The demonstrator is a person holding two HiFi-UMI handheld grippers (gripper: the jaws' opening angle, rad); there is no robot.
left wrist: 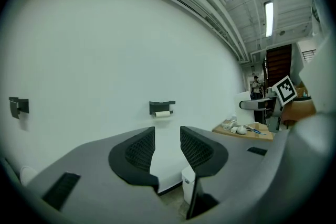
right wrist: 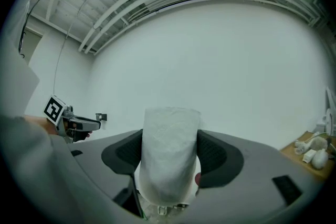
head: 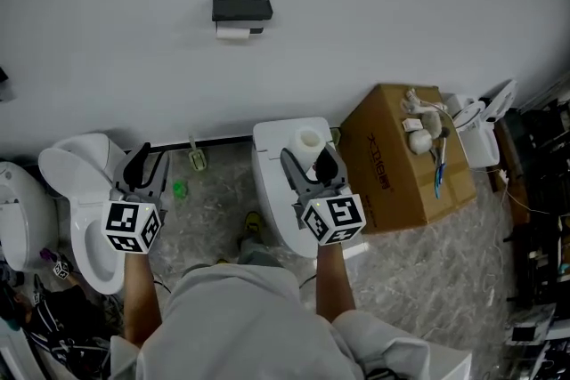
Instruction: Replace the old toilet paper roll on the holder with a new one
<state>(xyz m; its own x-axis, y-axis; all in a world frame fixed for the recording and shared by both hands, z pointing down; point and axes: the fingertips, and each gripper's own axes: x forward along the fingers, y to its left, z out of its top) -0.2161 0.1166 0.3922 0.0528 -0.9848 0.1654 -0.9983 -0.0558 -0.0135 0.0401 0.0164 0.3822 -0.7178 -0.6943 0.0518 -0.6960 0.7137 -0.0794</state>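
the right tongs (right wrist: 169, 152) are clamped on the new toilet paper roll (right wrist: 170, 131), which stands upright with the pads pressing its soft sides. the left tongs (left wrist: 168, 147) stand apart with nothing between them. on the far wall the holder (head: 241, 10) carries the thin-looking old roll (head: 233, 32). the new roll looks light and squashy. i'd keep the hold gentle, across its sides, so the core stays round.

Head view overhead; gripper views face wall (head: 401, 4).
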